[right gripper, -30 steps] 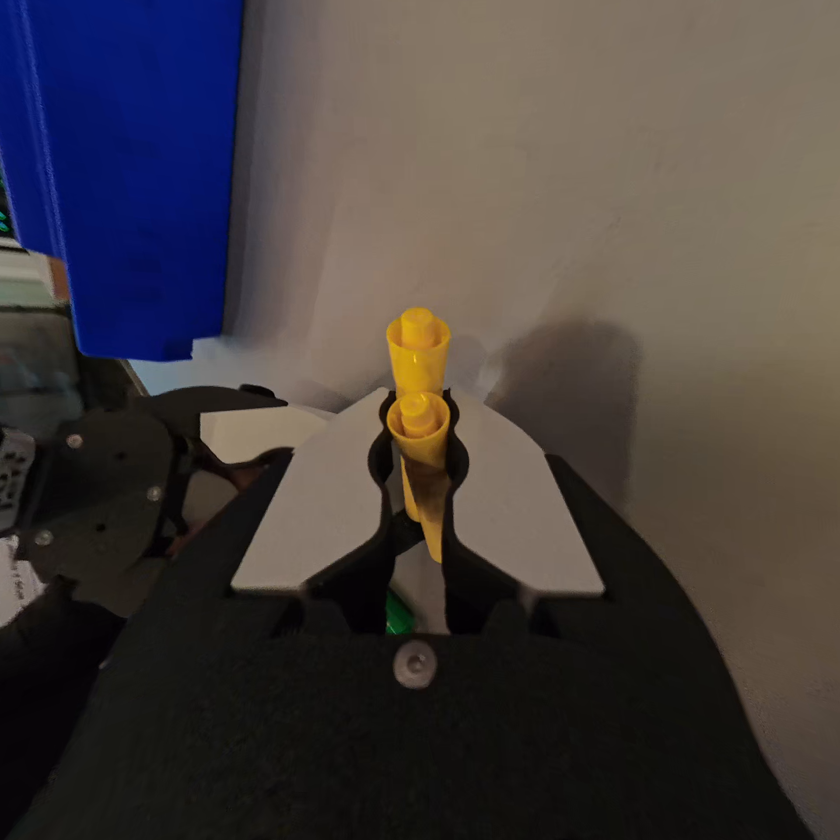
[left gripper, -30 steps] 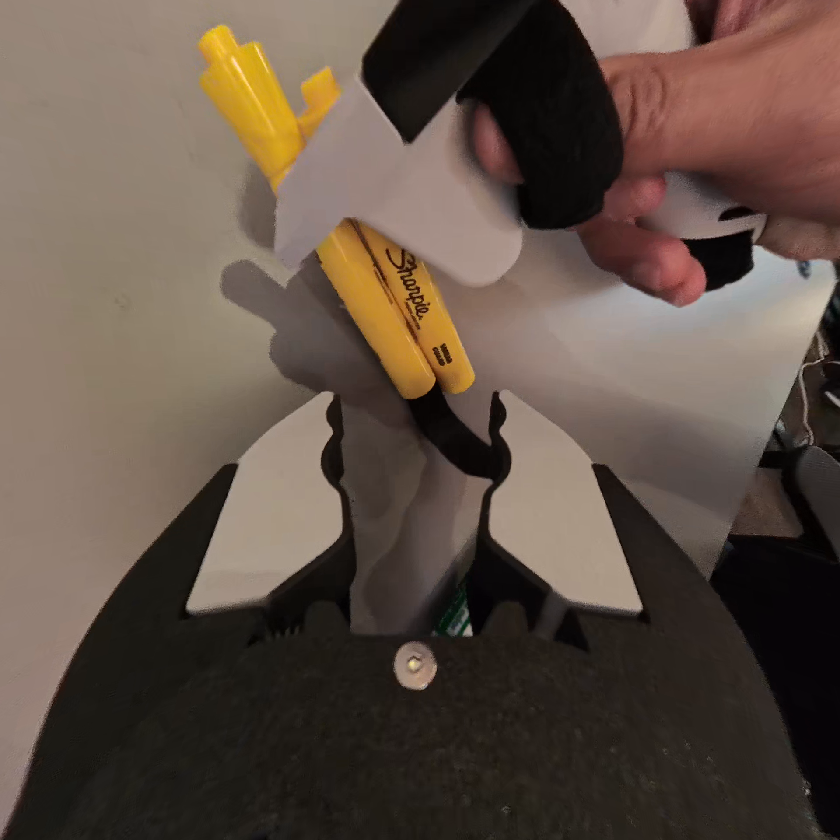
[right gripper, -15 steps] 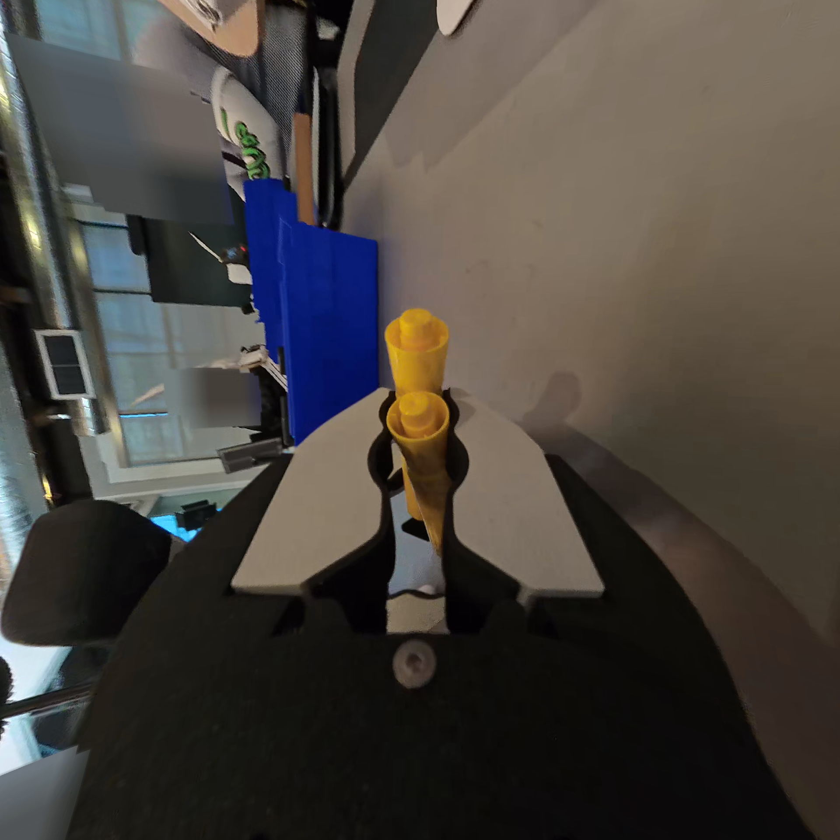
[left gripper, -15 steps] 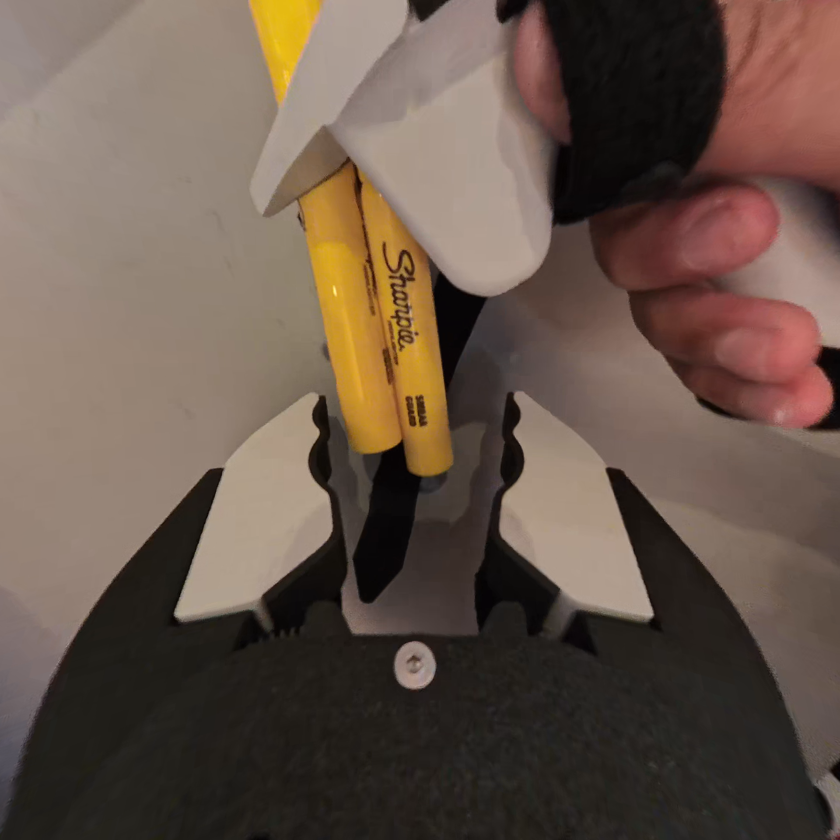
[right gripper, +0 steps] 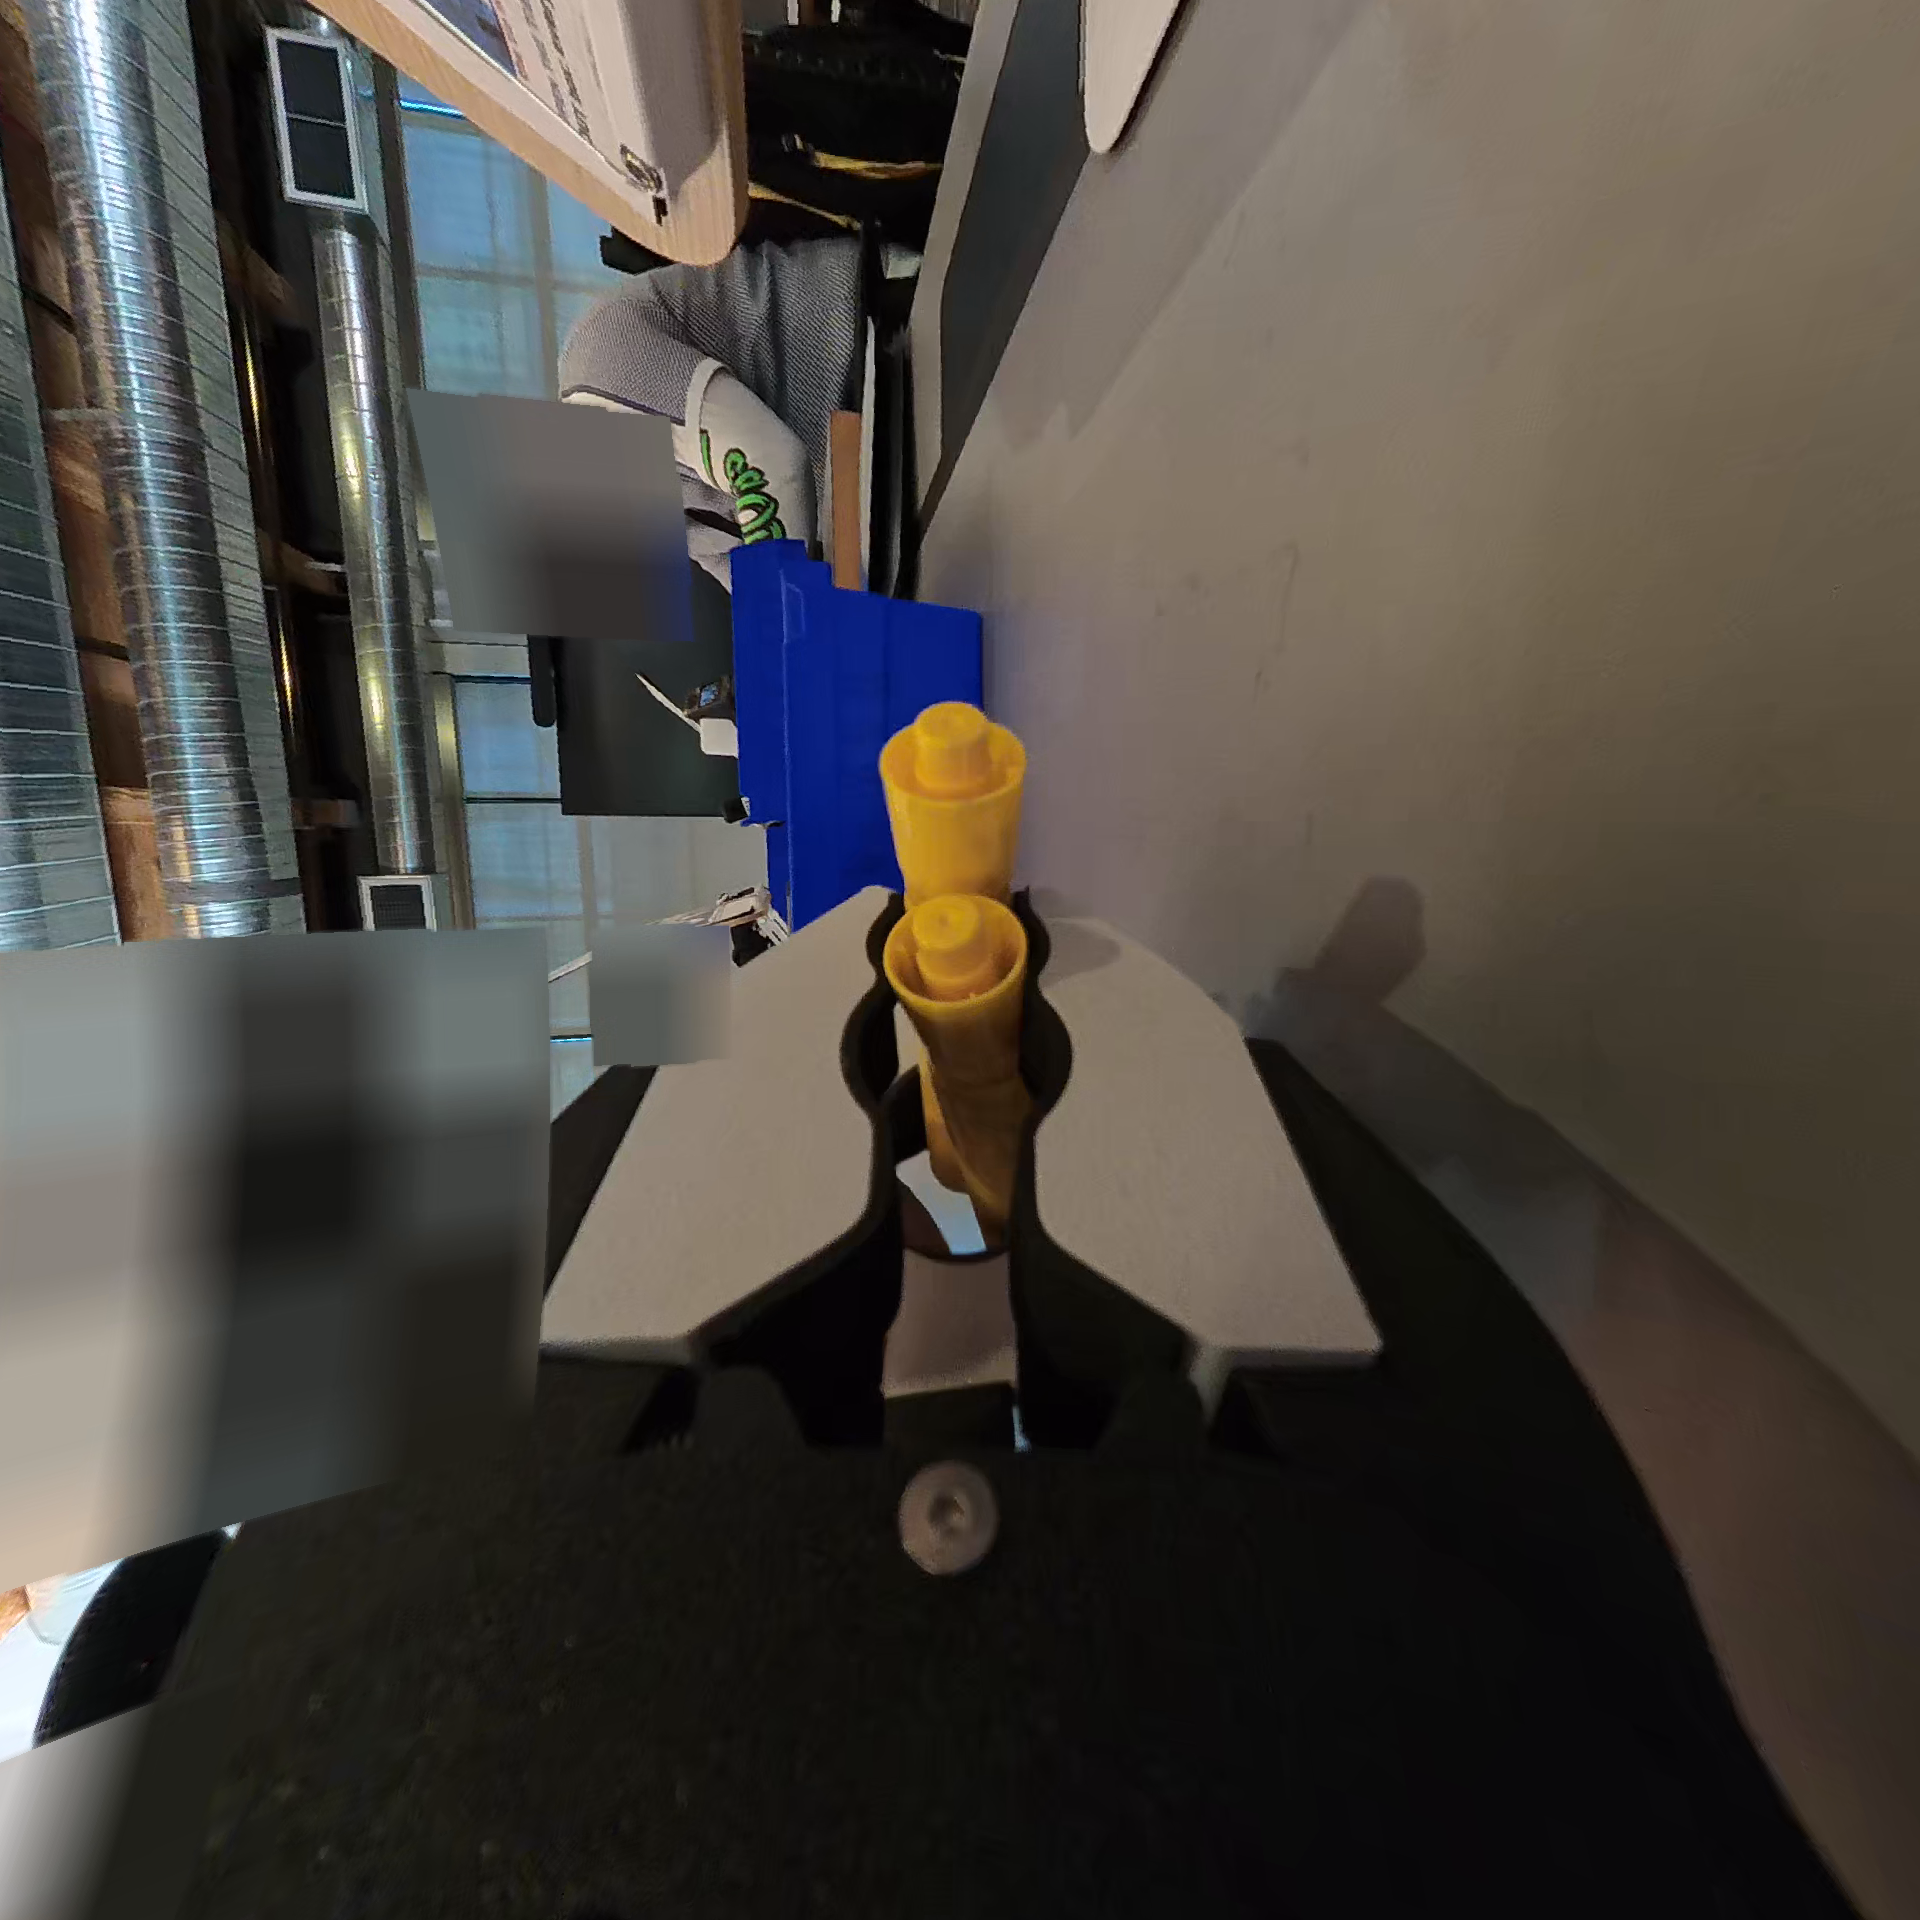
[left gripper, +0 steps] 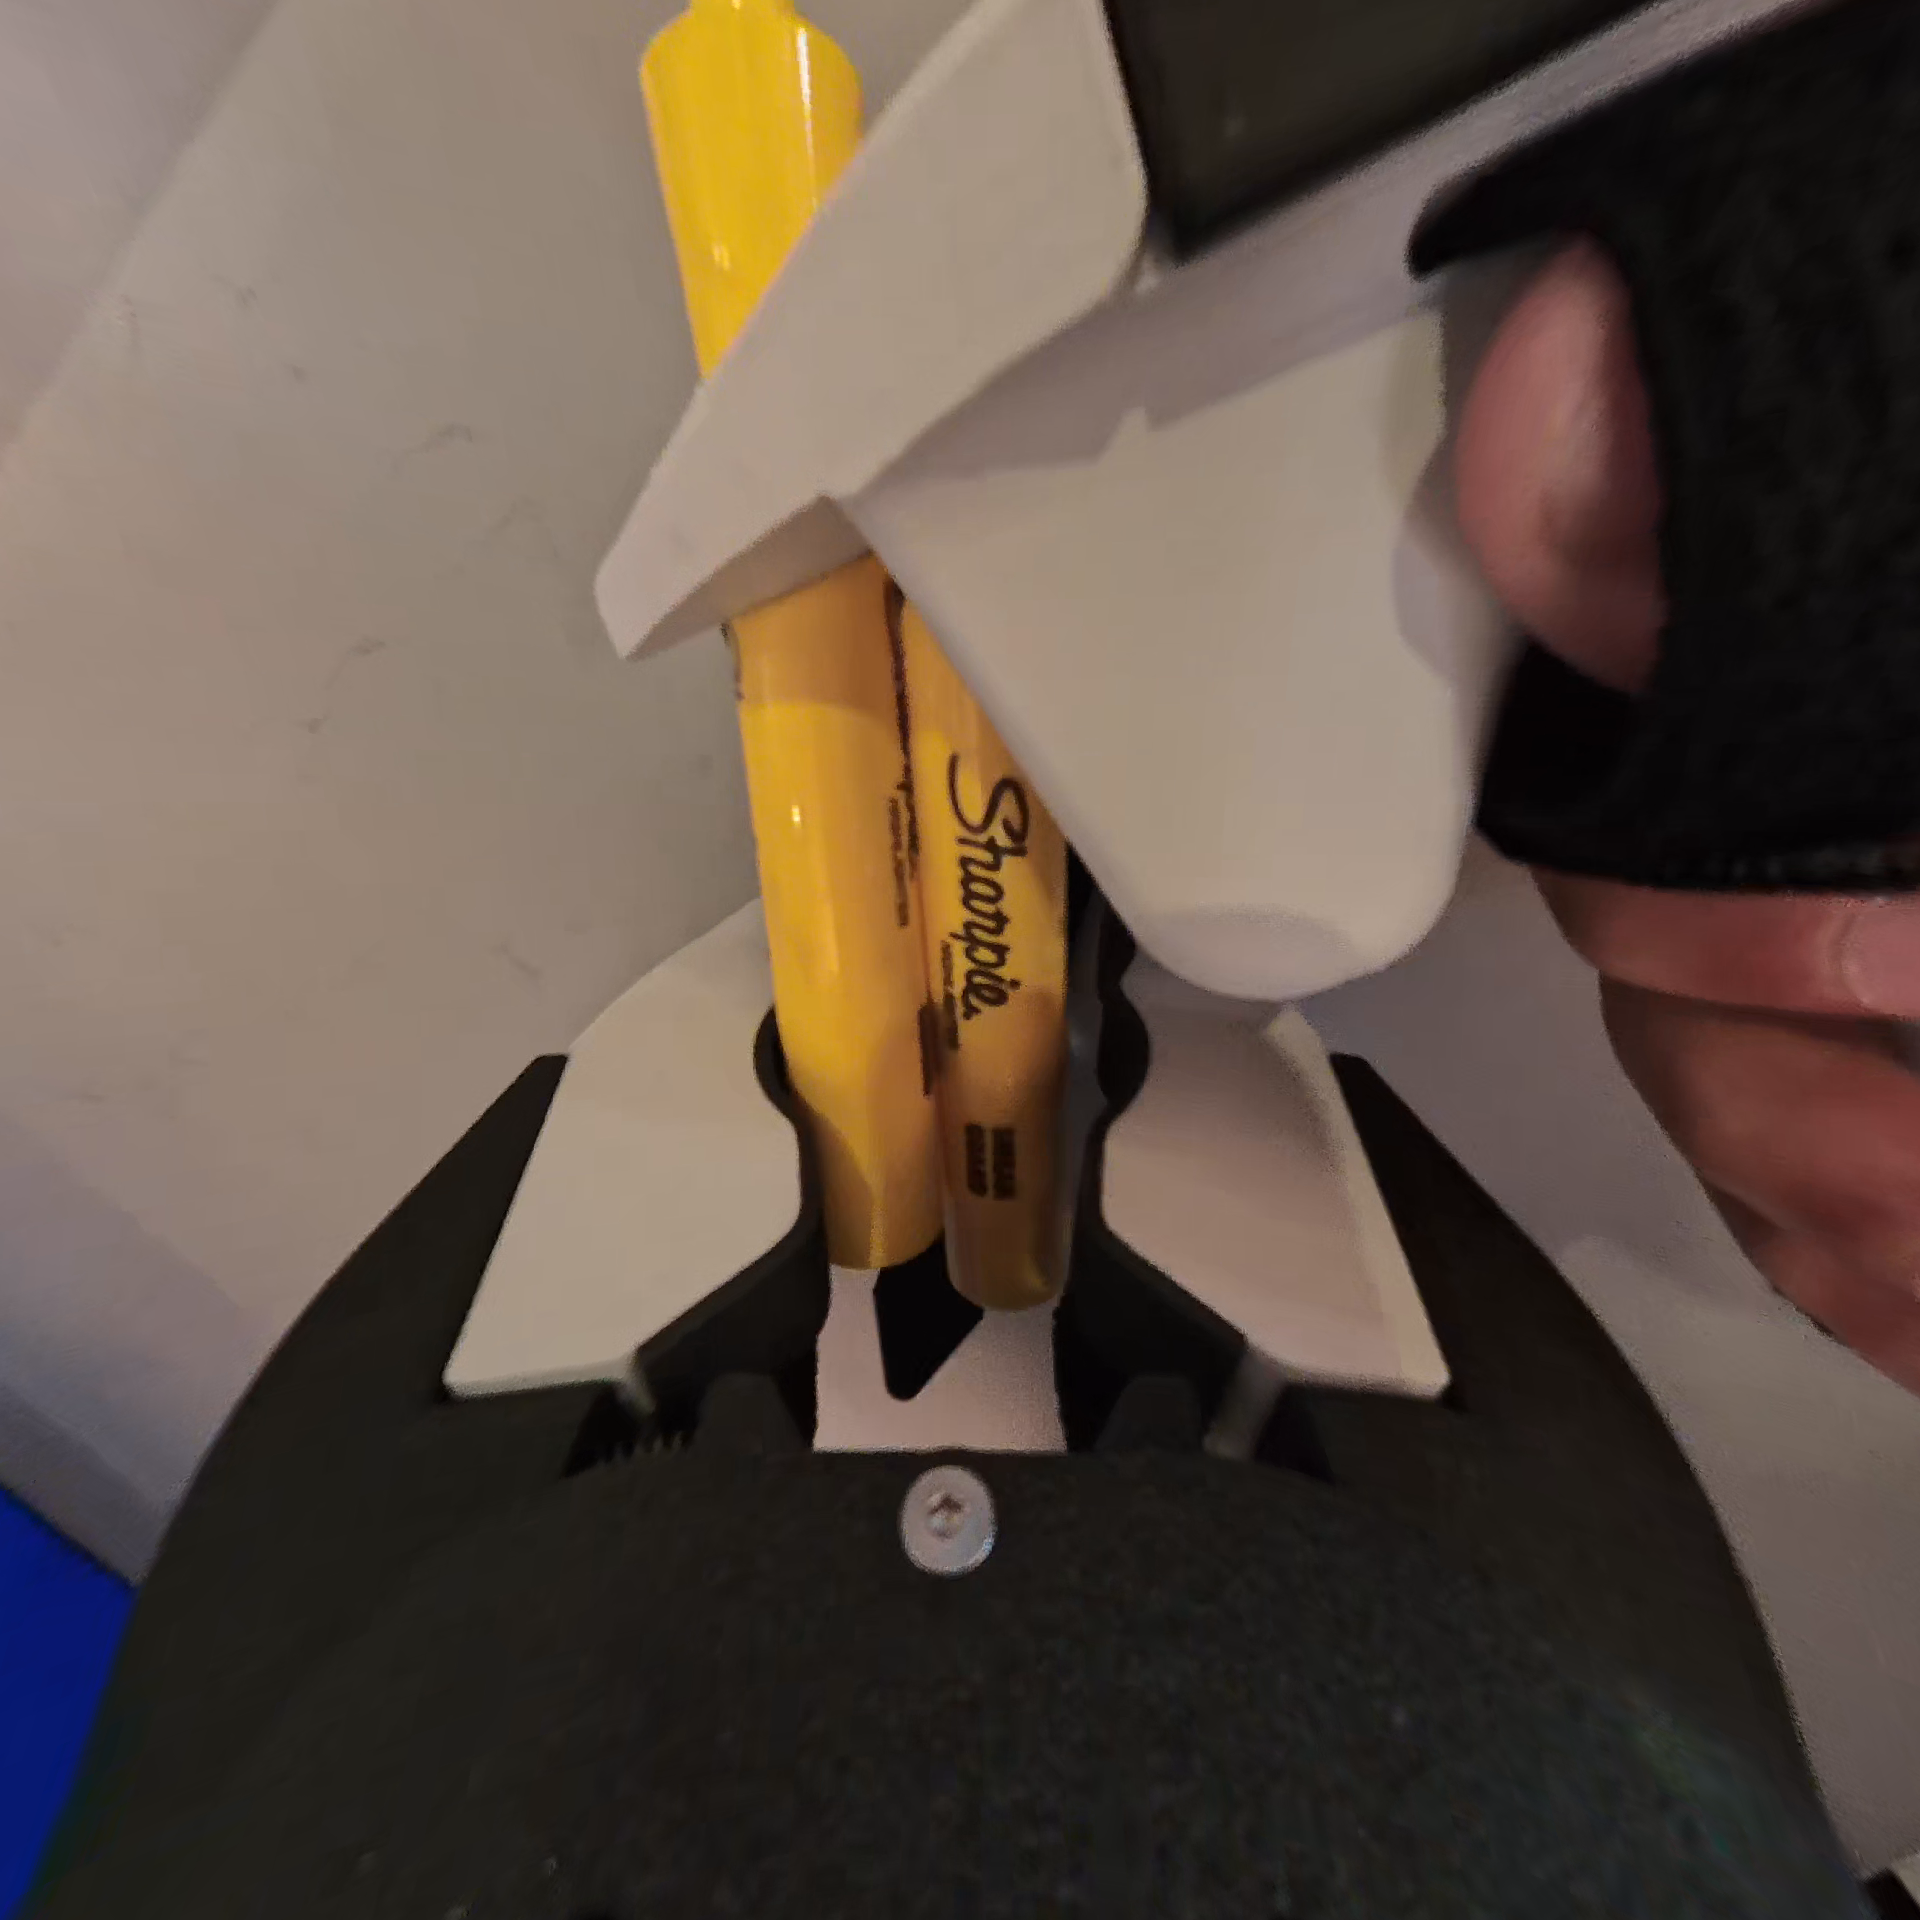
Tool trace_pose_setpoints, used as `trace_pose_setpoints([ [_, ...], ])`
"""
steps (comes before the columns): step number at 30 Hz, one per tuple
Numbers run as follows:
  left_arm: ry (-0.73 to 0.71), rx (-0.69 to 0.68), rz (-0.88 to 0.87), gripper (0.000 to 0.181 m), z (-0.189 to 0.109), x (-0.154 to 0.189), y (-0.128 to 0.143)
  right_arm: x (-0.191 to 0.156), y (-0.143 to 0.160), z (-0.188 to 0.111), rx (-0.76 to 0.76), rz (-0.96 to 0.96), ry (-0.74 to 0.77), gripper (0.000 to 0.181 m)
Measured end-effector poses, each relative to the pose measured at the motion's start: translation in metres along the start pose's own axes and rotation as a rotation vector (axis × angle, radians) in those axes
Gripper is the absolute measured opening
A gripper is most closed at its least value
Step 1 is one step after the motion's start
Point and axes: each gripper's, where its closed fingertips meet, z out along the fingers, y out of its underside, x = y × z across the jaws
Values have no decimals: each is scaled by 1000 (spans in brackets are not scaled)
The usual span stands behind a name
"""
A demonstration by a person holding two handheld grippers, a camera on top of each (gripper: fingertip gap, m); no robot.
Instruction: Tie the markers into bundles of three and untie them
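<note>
Yellow markers (left gripper: 821, 883) are held as a bundle off the grey table (left gripper: 312, 727). My right gripper (right gripper: 956, 935) is shut on them near the cap ends (right gripper: 951, 821). In the left wrist view its white fingers (left gripper: 1143, 675) clamp the barrels from the upper right. My left gripper (left gripper: 935, 997) has closed around the markers' lower ends, with both fingers against the barrels. A black strap (left gripper: 914, 1340) hangs below the marker ends, between my left fingers. How many markers are in the bundle is partly hidden.
A person's hand (left gripper: 1766, 1091) with a black strap around it holds the right gripper. A blue bin (right gripper: 852, 727) stands on the table (right gripper: 1558, 520) beyond the markers. A person sits farther back (right gripper: 727, 343). A blue corner (left gripper: 42, 1558) shows at lower left. Spacing between my two grippers at the tips: around 7 cm.
The markers' lower ends have come down between my left fingers, which have closed in on them. The right gripper keeps its grip and has turned with the bundle.
</note>
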Motion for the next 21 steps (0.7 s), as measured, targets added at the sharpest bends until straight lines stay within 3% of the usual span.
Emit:
trace_pose_setpoints([
  [7, -19, -40, 31, 43, -1, -4, -2, -5, 5, -1, 40, 3, -26, 19],
  [21, -73, -90, 115, 42, -3, -8, -2, -9, 10, -7, 43, -28, -42, 19],
])
